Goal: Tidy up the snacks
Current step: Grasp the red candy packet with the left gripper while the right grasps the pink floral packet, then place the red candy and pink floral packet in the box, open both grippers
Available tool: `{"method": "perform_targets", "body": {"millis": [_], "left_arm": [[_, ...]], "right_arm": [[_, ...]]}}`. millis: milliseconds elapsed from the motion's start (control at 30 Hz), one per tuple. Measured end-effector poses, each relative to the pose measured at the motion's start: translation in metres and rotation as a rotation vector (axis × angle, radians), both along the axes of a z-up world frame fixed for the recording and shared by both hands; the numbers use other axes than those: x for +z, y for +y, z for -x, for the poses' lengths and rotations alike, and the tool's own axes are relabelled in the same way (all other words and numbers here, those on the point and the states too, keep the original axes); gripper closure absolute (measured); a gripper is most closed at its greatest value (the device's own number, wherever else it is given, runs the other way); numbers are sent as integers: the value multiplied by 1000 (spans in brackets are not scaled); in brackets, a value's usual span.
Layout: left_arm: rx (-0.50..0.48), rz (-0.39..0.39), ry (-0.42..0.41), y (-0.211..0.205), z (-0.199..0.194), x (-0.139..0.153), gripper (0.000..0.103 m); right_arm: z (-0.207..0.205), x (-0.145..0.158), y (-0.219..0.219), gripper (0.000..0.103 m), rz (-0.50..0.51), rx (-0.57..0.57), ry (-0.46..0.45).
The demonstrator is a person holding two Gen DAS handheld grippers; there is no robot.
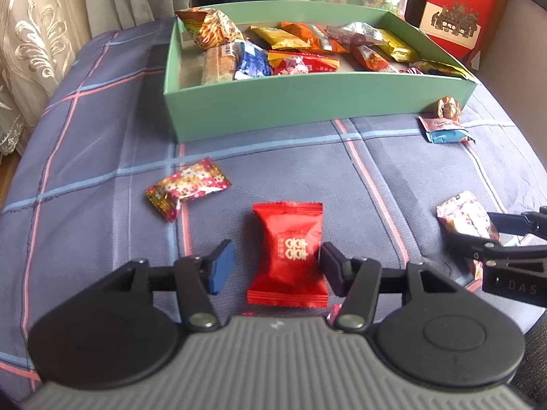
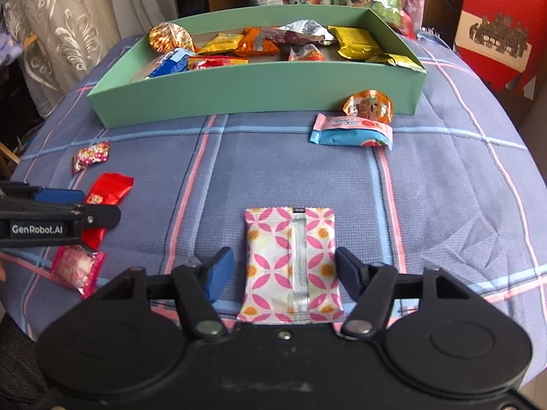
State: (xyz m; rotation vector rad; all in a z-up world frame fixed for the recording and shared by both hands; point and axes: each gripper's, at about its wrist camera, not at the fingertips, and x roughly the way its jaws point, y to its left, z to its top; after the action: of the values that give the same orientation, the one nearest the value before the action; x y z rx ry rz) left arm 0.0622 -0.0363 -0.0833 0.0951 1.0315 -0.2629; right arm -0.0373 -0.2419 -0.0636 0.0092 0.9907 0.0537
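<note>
Left gripper: jaws part open, astride a red candy; right pad at the wrapper's edge, left pad with a clear gap; no squeeze seen.
Right gripper: jaws part open, astride a pink-patterned packet; small gaps on both sides, wrapper not pinched.
Red candy: flat on the plaid cloth, near the camera, well short of the box.
Pink-patterned packet: seam side up on the cloth, lengthwise between the pads.
Green box: open, at the far side of the cloth, part filled with mixed wrapped snacks.
Loose items, left: floral candy between red candy and box.
Loose items, right: blue-and-pink bar and orange foil sweet, just before the box's right corner.
Background: lace curtain, red carton.
</note>
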Motion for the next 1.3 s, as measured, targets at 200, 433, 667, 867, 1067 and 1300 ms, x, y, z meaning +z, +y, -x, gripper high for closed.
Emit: {"method": "perform_targets", "body": {"millis": [200,433,667,867,1067,1300], "left_arm": [[-28,17,12,-5,0,4,70],[-25,50,9,-1,-3,17,70],[-17,106,-44,4,-21,51,70],[-9,140,-103,-1,-58,82,70],[-35,164,-127,-29,-108,101,69],[-36,184,-94,-63,-152,92,69]], "right_arm": [[-2,3,-7,53,-63,-6,12],[-4,13,-13,53,-143,-31,1],[-19,40,-17,53,-206,-32,-54],[-49,71,-26,53,-264,-38,-117],[-98,93,-37,53,-302,-68,-167],[-157,98,-52,53,-365,-122,-162]]}}
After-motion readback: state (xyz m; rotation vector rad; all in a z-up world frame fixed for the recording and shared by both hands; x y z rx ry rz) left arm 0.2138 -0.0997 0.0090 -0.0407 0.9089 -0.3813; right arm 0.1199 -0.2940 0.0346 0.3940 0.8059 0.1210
